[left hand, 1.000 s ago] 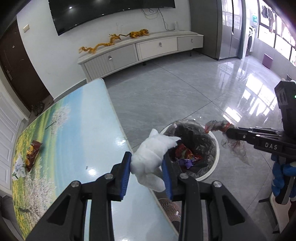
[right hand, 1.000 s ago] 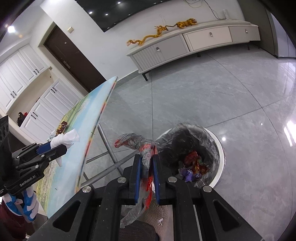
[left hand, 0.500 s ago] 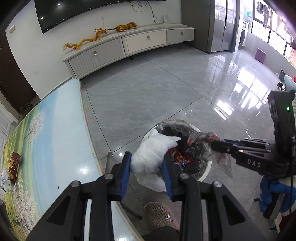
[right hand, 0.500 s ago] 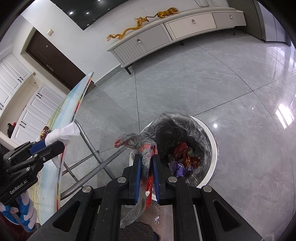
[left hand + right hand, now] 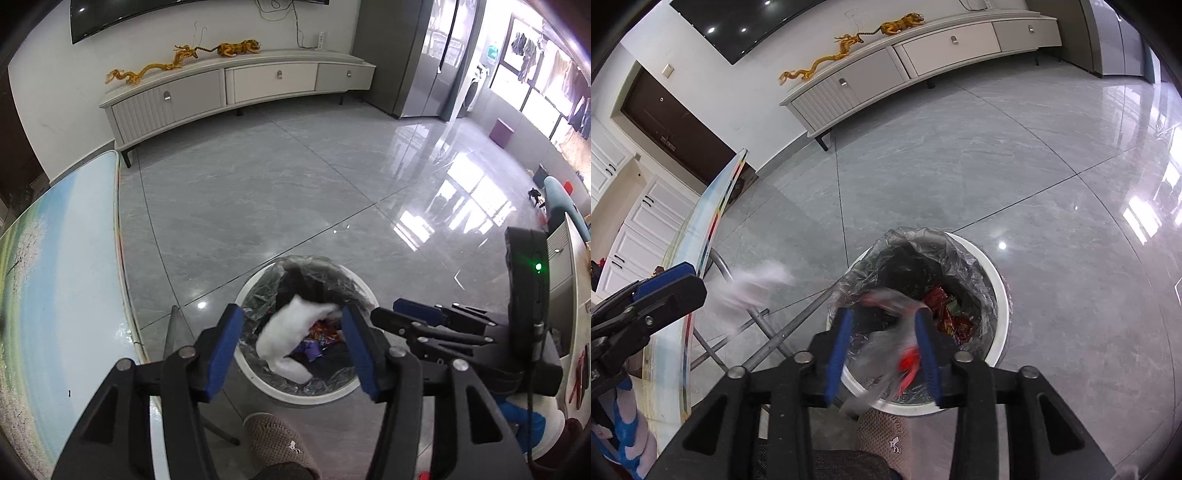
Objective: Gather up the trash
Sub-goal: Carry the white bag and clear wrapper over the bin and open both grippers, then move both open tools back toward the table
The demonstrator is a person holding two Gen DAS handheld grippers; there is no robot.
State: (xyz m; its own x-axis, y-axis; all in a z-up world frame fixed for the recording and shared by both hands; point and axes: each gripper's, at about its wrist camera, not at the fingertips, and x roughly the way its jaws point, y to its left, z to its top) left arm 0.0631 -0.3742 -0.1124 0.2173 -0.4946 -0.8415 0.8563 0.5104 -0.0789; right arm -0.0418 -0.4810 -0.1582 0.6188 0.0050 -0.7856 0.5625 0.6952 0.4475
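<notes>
Both hand-held grippers stand released above the lined trash bin (image 5: 255,373). The white tissue wad (image 5: 291,332) hangs loose between the left hand-held gripper (image 5: 291,350) jaws, directly over the bin. The clear plastic wrapper (image 5: 886,347) likewise lies free between the right hand-held gripper (image 5: 884,352) jaws, over the bin's near rim.

From where I stood, no word, brand or number could be read anywhere. The wrappers (image 5: 945,310) in the bin (image 5: 999,280) showed only coloured smears, and the small white mark on the slipper (image 5: 894,441) was no legible letter.
</notes>
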